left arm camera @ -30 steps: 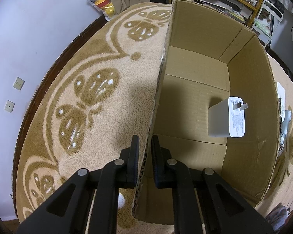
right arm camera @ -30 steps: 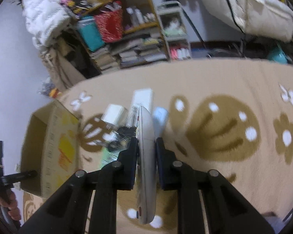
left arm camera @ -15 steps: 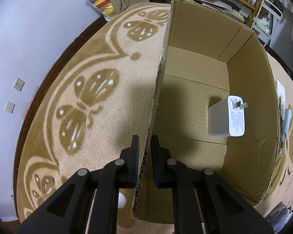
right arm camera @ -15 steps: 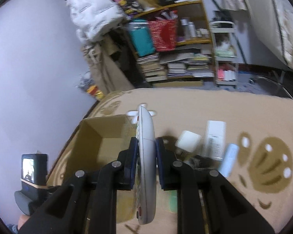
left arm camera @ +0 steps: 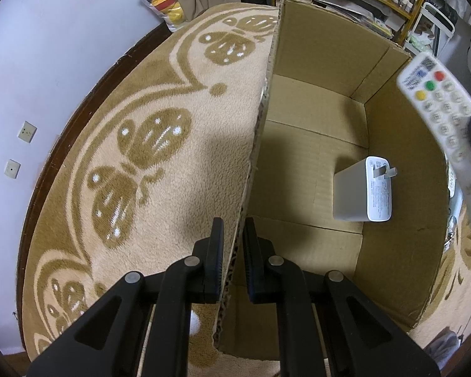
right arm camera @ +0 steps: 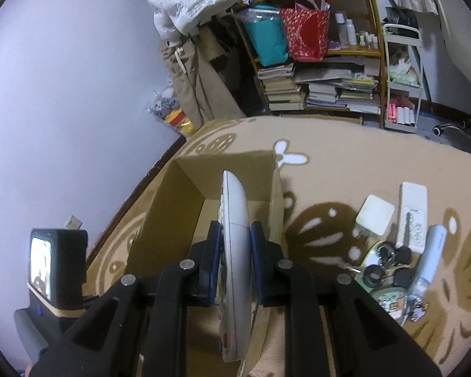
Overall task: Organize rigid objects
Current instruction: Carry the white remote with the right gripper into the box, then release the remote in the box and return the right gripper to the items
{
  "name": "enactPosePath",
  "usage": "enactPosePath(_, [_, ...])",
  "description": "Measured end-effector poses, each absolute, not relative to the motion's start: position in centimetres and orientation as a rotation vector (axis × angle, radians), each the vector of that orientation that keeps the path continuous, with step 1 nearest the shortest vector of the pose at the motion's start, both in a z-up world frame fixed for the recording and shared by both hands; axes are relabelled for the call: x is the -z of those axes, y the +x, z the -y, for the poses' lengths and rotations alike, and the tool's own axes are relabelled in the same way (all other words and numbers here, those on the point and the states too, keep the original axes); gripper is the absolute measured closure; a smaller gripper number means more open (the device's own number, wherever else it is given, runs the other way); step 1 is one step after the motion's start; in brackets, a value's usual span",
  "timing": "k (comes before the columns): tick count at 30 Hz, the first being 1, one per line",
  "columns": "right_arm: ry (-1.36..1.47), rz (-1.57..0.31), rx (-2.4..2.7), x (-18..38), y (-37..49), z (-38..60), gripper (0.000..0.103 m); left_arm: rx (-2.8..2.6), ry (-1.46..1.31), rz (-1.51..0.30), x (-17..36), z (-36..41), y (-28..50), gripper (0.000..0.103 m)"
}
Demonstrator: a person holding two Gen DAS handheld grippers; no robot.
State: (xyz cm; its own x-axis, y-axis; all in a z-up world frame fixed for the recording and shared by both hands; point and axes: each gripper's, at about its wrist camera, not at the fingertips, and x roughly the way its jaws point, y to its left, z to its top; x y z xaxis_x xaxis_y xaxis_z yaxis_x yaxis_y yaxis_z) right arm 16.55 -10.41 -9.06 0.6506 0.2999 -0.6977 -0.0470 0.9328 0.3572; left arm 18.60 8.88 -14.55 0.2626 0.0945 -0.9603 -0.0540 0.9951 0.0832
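The left hand-held gripper (left arm camera: 233,242), at the bottom centre of the left wrist view, is clamped on the near wall of the cardboard box (left arm camera: 323,56), its two black fingers pinching the corrugated edge from either side; the box stands open on a beige rug (left arm camera: 160,144) with brown butterfly patterns; inside it, toward the right of the frame, a white plug adapter (left arm camera: 361,193) lies on the box floor with its metal prongs pointing right.

The right hand-held gripper (right arm camera: 234,245), at the lower centre of the right wrist view, is closed on a white remote control (right arm camera: 234,220) held edgewise, its tip reaching over the open box (right arm camera: 172,207); in the left wrist view the same remote (left arm camera: 439,100) shows at the right edge above the box's right wall, with red, green and yellow buttons facing up.

On the rug at the right of the right wrist view lie a white square charger (right arm camera: 375,215), a long white block (right arm camera: 413,216), a pale blue tube (right arm camera: 431,254) and a bunch of keys (right arm camera: 389,267), close together; a cluttered bookshelf (right arm camera: 323,72) fills the upper centre.
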Motion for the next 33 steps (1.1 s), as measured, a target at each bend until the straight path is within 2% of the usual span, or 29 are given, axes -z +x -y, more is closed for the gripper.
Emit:
enactPosePath(10, [0.306, -0.915, -0.202, 11.8, 16.9, 9.1, 0.082, -0.103, 0.054, -1.295, 14.6, -8.9, 18.6, 0.092])
enactPosePath(21, [0.309, -0.902, -0.194, 11.0, 16.0, 9.8, 0.081, -0.104, 0.068, -1.290, 14.5, -8.7, 18.5, 0.092])
enactPosePath(23, [0.312, -0.896, -0.194, 10.6, 15.9, 10.0, 0.074, -0.104, 0.068, -1.290, 14.4, -8.7, 18.5, 0.092])
enactPosePath(25, [0.323, -0.891, -0.197, 10.2, 15.7, 10.3, 0.054, -0.102, 0.070, -1.286, 14.3, -8.6, 18.4, 0.092])
enactPosePath(27, [0.330, -0.872, -0.198, 9.6, 15.4, 10.7, 0.047, -0.103, 0.070, -1.284, 14.2, -8.6, 18.4, 0.092])
enactPosePath(29, [0.339, -0.861, -0.198, 9.1, 15.1, 11.3, 0.036, -0.107, 0.072, -1.285, 14.2, -8.6, 18.4, 0.092])
enactPosePath(30, [0.338, -0.862, -0.192, 9.0, 15.0, 11.5, 0.027, -0.109, 0.073, -1.285, 14.2, -8.7, 18.5, 0.092])
enactPosePath(31, [0.336, -0.863, -0.183, 8.8, 15.0, 11.8, 0.023, -0.106, 0.067, -1.288, 14.2, -8.7, 18.5, 0.093])
enactPosePath(33, [0.326, -0.857, -0.170, 8.7, 14.9, 12.6, 0.020, -0.107, 0.066, -1.283, 14.2, -8.7, 18.4, 0.092])
